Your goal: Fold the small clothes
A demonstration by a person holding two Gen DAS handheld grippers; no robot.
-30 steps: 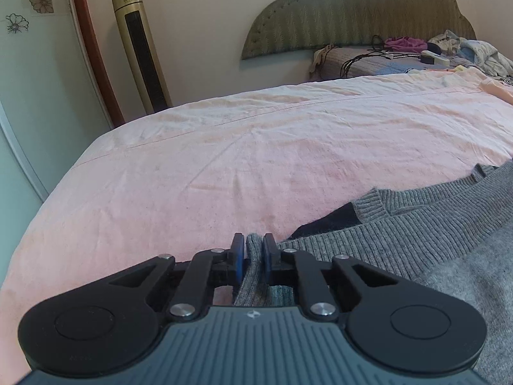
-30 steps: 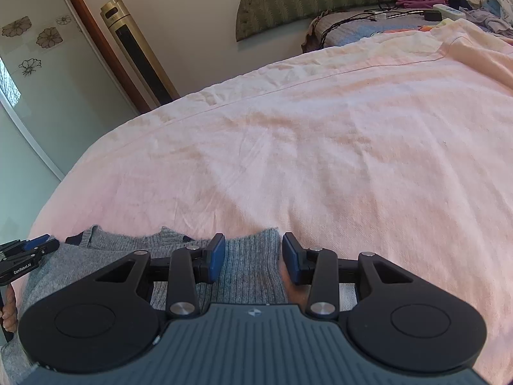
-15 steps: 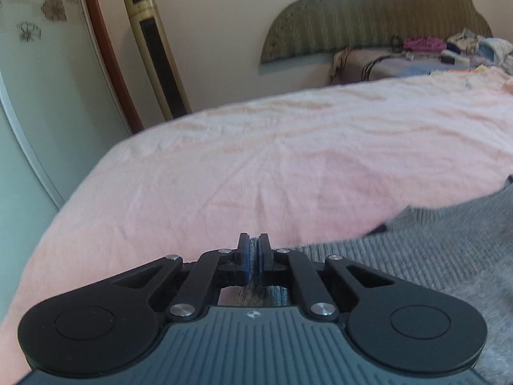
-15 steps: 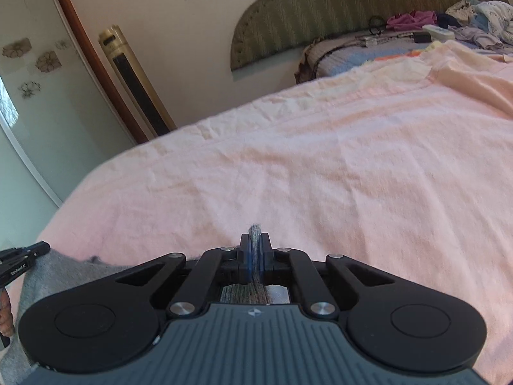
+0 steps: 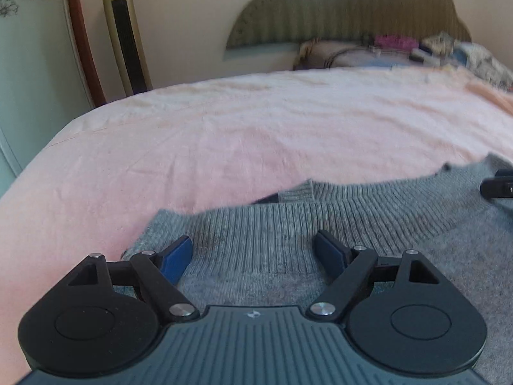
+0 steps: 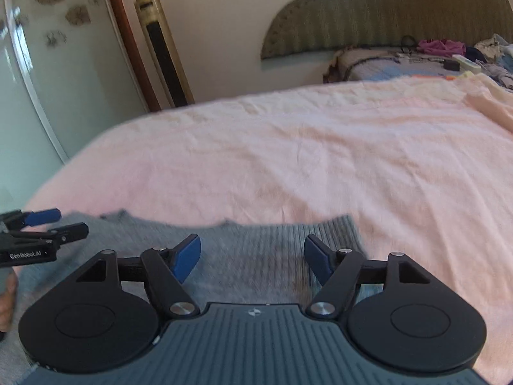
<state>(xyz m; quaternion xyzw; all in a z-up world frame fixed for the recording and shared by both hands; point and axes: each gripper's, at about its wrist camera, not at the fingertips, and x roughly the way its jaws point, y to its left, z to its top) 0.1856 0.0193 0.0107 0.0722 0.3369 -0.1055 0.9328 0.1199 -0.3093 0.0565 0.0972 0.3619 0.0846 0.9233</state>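
Note:
A grey knitted sweater (image 5: 320, 224) lies on the pink bed sheet (image 5: 256, 134), its ribbed edge facing away from me. My left gripper (image 5: 253, 253) is open and empty just above the sweater's left part. In the right wrist view the same sweater (image 6: 253, 256) lies under my right gripper (image 6: 252, 255), which is open and empty near the sweater's right corner. The left gripper also shows at the left edge of the right wrist view (image 6: 38, 227); the right gripper's tip shows at the right edge of the left wrist view (image 5: 500, 186).
The pink sheet (image 6: 320, 160) stretches far ahead. A pile of clothes and cables (image 6: 442, 54) lies by the padded headboard (image 6: 384, 16). A tall gold tower fan (image 5: 125, 32) and a glass wardrobe door (image 6: 48, 80) stand at the left.
Both grippers were shut on the sweater's edge half a second ago. Both have opened and let it go, and the sweater now lies flat on the sheet.

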